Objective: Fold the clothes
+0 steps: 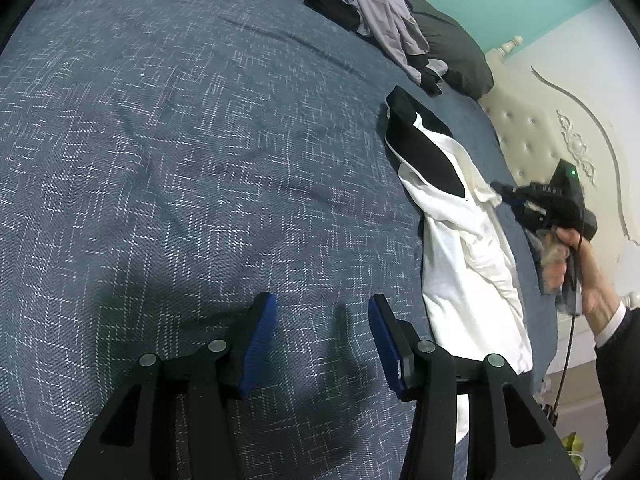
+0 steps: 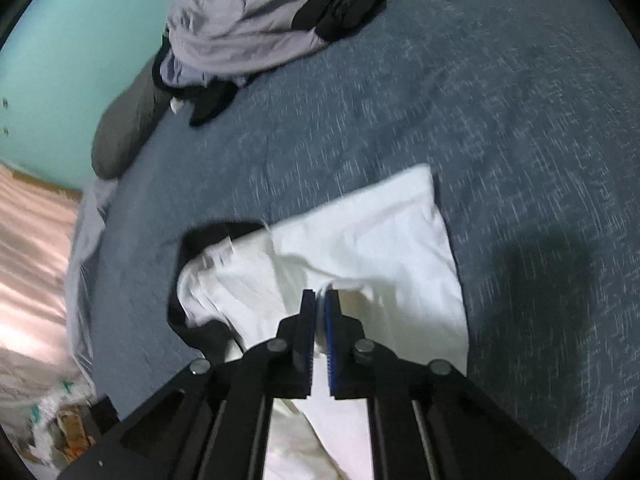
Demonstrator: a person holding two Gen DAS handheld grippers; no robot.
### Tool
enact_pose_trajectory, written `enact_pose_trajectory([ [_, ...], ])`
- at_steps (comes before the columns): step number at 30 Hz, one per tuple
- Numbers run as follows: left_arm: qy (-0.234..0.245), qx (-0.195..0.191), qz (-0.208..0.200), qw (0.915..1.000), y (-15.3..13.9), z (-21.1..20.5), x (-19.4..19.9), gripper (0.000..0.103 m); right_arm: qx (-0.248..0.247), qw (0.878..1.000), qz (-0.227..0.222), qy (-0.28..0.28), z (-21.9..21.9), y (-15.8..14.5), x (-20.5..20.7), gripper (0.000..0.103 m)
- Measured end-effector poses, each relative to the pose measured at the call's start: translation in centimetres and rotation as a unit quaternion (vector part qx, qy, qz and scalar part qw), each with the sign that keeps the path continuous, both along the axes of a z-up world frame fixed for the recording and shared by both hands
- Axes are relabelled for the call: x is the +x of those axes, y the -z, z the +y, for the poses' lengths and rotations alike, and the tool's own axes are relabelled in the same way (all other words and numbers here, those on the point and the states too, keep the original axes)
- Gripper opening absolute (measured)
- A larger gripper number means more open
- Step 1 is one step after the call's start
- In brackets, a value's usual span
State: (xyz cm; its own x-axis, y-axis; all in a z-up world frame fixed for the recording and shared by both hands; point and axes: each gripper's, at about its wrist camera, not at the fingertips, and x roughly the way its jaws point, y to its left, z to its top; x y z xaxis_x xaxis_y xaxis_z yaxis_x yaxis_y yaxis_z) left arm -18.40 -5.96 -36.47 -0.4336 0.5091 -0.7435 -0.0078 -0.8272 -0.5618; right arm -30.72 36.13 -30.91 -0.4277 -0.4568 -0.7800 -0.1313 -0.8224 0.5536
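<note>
White-and-black garment (image 1: 460, 216) is lying rumpled on the blue bedspread (image 1: 180, 140), right of the left wrist view and near the headboard (image 1: 536, 136).

Right gripper (image 2: 321, 296) is pinching a raised fold of the white cloth; jaws pressed together on it, likely to drag that edge over for a fold. The person's hand (image 1: 576, 264) is gripping its handle.

Left gripper (image 1: 322, 312) is hovering over bare bedspread just left of the garment, jaws spread with nothing between them, probably waiting to take an opposite edge.

Grey-and-black clothes pile (image 2: 256, 24) is sitting at the far side, well apart, seemingly queued for later.
</note>
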Motion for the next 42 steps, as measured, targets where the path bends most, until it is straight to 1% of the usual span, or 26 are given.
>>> enact_pose_trajectory([
  [3,0.001,-0.002,0.000,1.0000,0.0,0.1,-0.1,0.053,-0.010,1.000,0.011,0.022,1.0,-0.8,-1.1,0.004],
  [6,0.002,-0.003,0.000,1.0000,0.1,0.3,-0.1,0.053,-0.009,0.999,-0.002,0.049,2.3,-0.7,-2.3,0.004],
  [9,0.002,-0.004,0.000,1.0000,0.1,0.4,-0.1,0.053,-0.028,0.996,-0.014,0.084,3.7,0.1,-2.9,0.004],
  [10,0.002,-0.003,0.000,1.0000,0.1,0.4,-0.1,0.053,-0.045,0.993,-0.019,0.105,4.3,0.7,-3.0,0.004],
  [12,0.001,-0.003,0.000,1.0000,0.1,0.4,-0.1,0.053,-0.068,0.989,-0.031,0.128,5.2,1.6,-2.9,0.005],
  [13,0.002,-0.003,0.000,1.0000,0.1,0.4,-0.1,0.053,-0.059,0.989,-0.035,0.130,5.4,1.7,-2.9,0.006],
  [19,0.001,-0.003,0.001,1.0000,0.1,0.4,-0.1,0.054,-0.019,0.996,0.005,0.084,5.5,0.2,-2.5,0.008],
  [21,0.001,-0.003,0.002,1.0000,0.0,0.4,0.0,0.054,-0.002,0.998,0.001,0.063,5.1,0.1,-2.7,0.013],
  [22,0.000,-0.003,0.002,1.0000,0.0,0.4,-0.1,0.054,0.014,0.998,0.001,0.054,4.8,0.0,-2.7,0.021],
  [23,0.000,-0.004,0.002,1.0000,0.0,0.4,-0.1,0.054,0.029,0.999,0.001,0.041,4.4,-0.1,-2.7,0.026],
  [25,0.001,-0.005,0.002,1.0000,0.0,0.5,0.0,0.054,0.055,0.998,0.002,0.011,3.3,0.0,-2.9,0.026],
  [28,0.001,-0.006,0.002,1.0000,0.0,0.5,0.0,0.055,0.082,0.996,-0.001,-0.015,1.7,0.6,-3.4,0.026],
  [31,0.001,-0.004,0.002,1.0000,0.0,0.5,0.0,0.055,0.110,0.993,0.005,-0.037,0.4,1.3,-3.6,0.026],
  [32,0.001,-0.004,0.002,1.0000,0.0,0.5,0.0,0.055,0.117,0.992,0.004,-0.037,0.3,1.7,-3.7,0.025],
  [33,0.001,-0.003,0.002,1.0000,0.0,0.4,0.0,0.055,0.124,0.992,0.002,-0.038,0.1,2.0,-3.8,0.021],
  [34,0.001,-0.003,0.002,1.0000,0.0,0.4,0.0,0.055,0.119,0.992,0.002,-0.038,0.2,2.3,-3.7,0.009],
  [36,0.001,-0.003,0.002,1.0000,0.0,0.4,0.0,0.055,0.127,0.991,0.006,-0.033,0.3,2.3,-3.6,0.006],
  [37,0.001,-0.004,0.002,1.0000,0.0,0.3,0.1,0.055,0.125,0.992,0.014,-0.029,0.6,2.0,-3.4,0.003],
  [42,0.001,-0.007,0.003,1.0000,0.1,0.5,0.1,0.055,0.117,0.992,0.050,-0.012,2.1,0.2,-2.6,0.002],
])
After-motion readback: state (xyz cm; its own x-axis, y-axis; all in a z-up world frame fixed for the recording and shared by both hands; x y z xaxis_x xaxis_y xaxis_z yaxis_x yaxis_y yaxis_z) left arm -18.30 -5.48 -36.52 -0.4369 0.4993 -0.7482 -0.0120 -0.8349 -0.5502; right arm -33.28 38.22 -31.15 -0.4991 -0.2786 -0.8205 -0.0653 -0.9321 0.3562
